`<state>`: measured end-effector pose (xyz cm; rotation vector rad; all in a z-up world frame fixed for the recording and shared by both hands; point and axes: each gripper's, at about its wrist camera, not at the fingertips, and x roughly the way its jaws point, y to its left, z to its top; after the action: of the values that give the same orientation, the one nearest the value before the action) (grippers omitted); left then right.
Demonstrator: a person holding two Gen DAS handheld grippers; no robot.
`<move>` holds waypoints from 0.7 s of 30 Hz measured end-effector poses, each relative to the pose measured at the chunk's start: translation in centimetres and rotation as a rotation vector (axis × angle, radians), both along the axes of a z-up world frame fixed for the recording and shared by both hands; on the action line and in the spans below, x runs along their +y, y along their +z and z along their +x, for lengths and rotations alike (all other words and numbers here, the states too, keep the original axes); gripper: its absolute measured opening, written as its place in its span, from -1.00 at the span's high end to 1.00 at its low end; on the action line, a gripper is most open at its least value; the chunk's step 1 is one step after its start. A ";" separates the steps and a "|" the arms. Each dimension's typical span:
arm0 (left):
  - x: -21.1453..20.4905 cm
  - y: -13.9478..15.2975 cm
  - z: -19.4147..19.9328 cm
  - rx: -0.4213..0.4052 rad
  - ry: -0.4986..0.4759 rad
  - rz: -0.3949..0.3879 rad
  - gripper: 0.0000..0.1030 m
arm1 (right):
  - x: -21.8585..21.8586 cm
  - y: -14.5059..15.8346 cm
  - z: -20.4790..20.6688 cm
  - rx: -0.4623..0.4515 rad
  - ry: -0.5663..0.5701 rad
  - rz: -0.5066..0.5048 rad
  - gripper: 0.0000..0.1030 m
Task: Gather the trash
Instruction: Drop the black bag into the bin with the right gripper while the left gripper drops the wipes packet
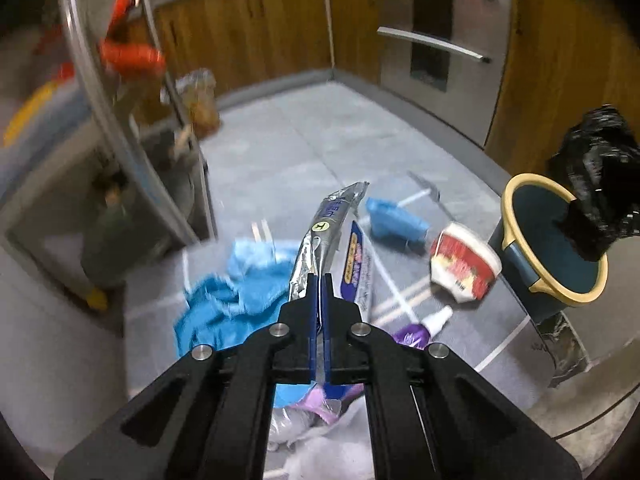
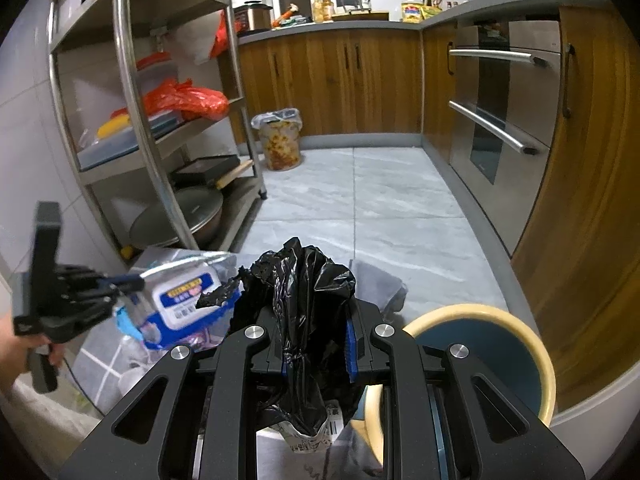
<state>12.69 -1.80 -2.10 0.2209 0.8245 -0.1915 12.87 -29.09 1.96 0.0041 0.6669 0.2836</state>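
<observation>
Two hand-held grippers work above a tiled kitchen floor [image 2: 360,200]. Left hand-held gripper [image 1: 320,280], jaws pressed together on the edge of a silver wet-wipes packet [image 1: 320,236], holds it off the floor; in the right wrist view the packet [image 2: 184,292] hangs at the near left. Right hand-held gripper [image 2: 316,340] clamps a bunched black trash bag [image 2: 304,280] at a narrow opening, just left of a blue bin with a cream rim [image 2: 492,356]. Loose litter lies on the floor beyond the packet: a blue cloth [image 1: 236,292], a crumpled blue wrapper [image 1: 394,220], a crushed red-and-white paper cup [image 1: 464,268], and a purple tube [image 1: 420,328]. A steel shelf rack [image 2: 160,128] stands far left.
</observation>
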 end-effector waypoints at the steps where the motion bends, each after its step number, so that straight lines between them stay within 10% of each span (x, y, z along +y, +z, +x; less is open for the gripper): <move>1: -0.3 0.7 -0.2 -0.023 -0.009 0.006 0.97 | -0.1 0.0 0.0 0.000 -0.006 0.000 0.60; 11: -5.7 7.3 -2.0 -0.202 -0.136 0.011 0.98 | -4.6 0.3 0.4 -0.021 -0.139 0.024 0.60; 21: -14.7 7.0 -1.1 -0.181 -0.310 -0.070 0.98 | -11.5 -1.8 1.2 0.029 -0.325 0.014 0.60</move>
<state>11.64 -16.52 4.87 0.2957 0.5994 -0.4839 14.06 -40.62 0.16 0.1296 0.6817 -0.0251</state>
